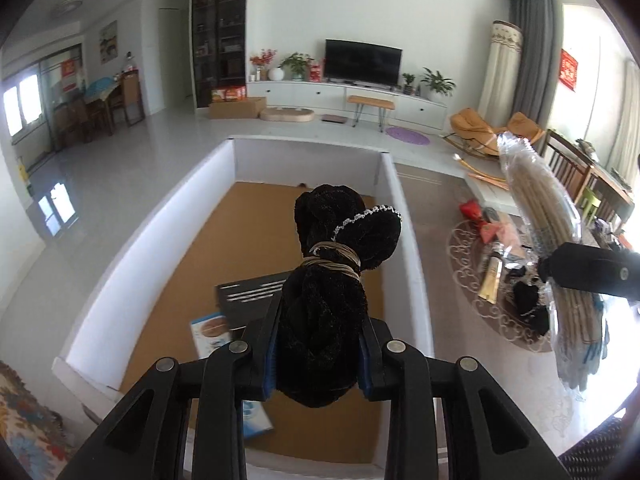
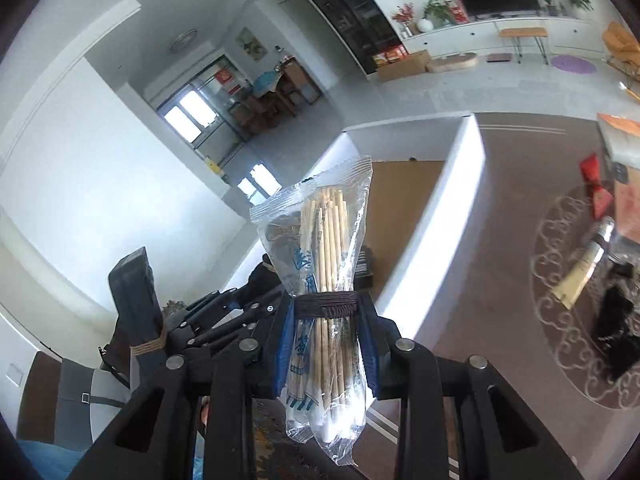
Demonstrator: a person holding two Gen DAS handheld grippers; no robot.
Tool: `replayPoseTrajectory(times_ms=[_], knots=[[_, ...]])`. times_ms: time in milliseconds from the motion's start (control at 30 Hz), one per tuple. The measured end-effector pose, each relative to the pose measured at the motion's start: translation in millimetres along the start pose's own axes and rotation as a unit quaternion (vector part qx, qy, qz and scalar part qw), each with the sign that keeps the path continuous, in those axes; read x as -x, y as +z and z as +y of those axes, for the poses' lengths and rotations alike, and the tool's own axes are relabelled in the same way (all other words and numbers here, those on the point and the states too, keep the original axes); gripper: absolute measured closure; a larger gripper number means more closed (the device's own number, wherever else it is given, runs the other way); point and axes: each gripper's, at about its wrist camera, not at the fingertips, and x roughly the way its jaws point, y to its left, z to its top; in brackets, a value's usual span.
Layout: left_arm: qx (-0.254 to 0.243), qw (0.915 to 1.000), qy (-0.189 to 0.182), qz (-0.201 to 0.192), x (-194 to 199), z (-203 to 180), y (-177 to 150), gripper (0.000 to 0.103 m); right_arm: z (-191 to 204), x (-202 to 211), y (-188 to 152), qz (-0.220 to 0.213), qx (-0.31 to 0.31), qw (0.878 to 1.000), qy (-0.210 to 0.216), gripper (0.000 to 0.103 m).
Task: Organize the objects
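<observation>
A black velvet bundle (image 1: pixel 348 224), tied with tan elastic and edged with small beads, is clamped between the blue pads of my left gripper (image 1: pixel 318 360). It hangs above a white-walled box (image 1: pixel 160 240) with a brown floor. My right gripper (image 2: pixel 326 340) is shut on a clear bag of wooden sticks (image 2: pixel 328 232), bound by a dark band, just outside the box's right wall (image 2: pixel 436 216). In the left wrist view the same bag (image 1: pixel 540 208) stands to the right, with one of the right gripper's fingers (image 1: pixel 592 276) across it.
Inside the box lie a dark booklet (image 1: pixel 248 296) and a blue-and-white packet (image 1: pixel 210 332). Right of the box, a round patterned mat (image 1: pixel 464 256) carries a red item (image 1: pixel 470 210), a gold tube (image 1: pixel 492 280) and another black bundle (image 1: pixel 528 304).
</observation>
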Motion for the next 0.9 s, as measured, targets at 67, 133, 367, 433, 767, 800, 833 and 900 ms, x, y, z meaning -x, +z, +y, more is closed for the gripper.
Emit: replayPoseTrajectory(times_ms=[67,133,367,433,767,800,833,900], knots=[[0.014,0.9992,0.036,0.014,-14.9,26.5,-2.5,0.070,19.5,-36.2,5.6,0.011,0.014,1.000,0.006,0.072],[0.020,0.9958,0.080,0.040,-35.8,43.2,-7.3,0.055,27.3,-70.3,5.7,0.032,0.023,0.999,-0.001,0.065],[0.028,0.9962,0.072,0.039,-40.4,23.5,-25.8,0.037,-12.4,-50.8,-25.4,-0.009,0.035,0.992,-0.122,0.014],[0.017,0.9995,0.025,0.014,-20.8,-4.8,-26.5,0.035,-32.8,-22.6,-45.3,-0.040,0.050,0.979,-0.193,0.008],[-0.128,0.9768,-0.171,0.009,-7.2,-209.8,-60.0,0.000,-188.3,85.3,-168.1,-0.038,-0.080,0.898,-0.431,0.007],[-0.134,0.9765,-0.167,0.019,-18.9,-222.9,-65.5,0.000,-200.3,92.2,-179.5,-0.035,-0.093,0.895,-0.435,0.007],[-0.135,0.9766,-0.164,0.032,-31.3,-234.6,-69.2,0.000,-208.4,95.4,-183.6,-0.028,-0.102,0.893,-0.438,0.007],[-0.132,0.9768,-0.160,0.053,-56.3,-248.6,-75.6,0.000,-221.5,103.3,-190.4,-0.019,-0.111,0.892,-0.437,0.007]])
